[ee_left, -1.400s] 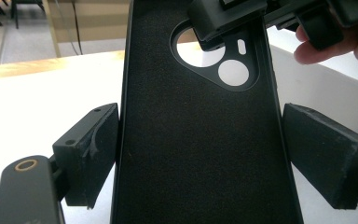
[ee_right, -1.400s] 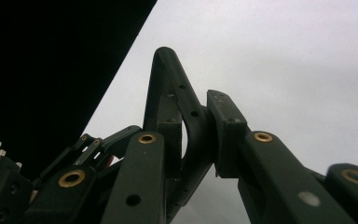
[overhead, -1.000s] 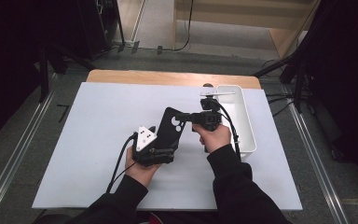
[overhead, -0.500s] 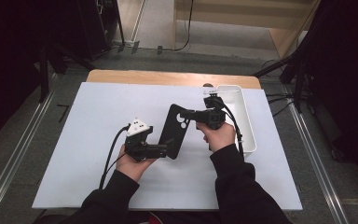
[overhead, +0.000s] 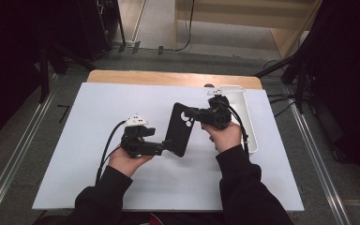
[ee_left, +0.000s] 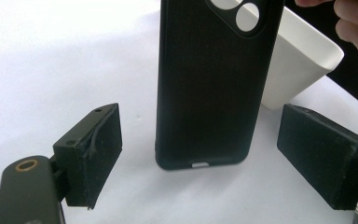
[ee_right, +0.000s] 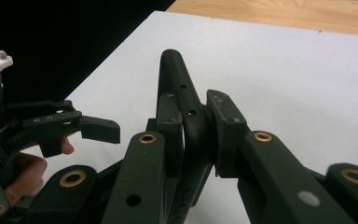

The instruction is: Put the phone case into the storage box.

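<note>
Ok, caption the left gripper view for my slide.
Open left gripper flanks the lower end of a black phone case without touching it, white tray behind.

phone case (ee_left: 209, 84) top cut off by frame edge; white tray (ee_left: 298, 60) partly hidden behind it.

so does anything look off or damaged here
One small thing: the pad on the left hand-held gripper has a lifted, peeling edge on its inner face. Otherwise nothing stands out. The black phone case looks intact, clamped at its camera end by the right hand-held gripper, and the white bin sits upright.
</note>
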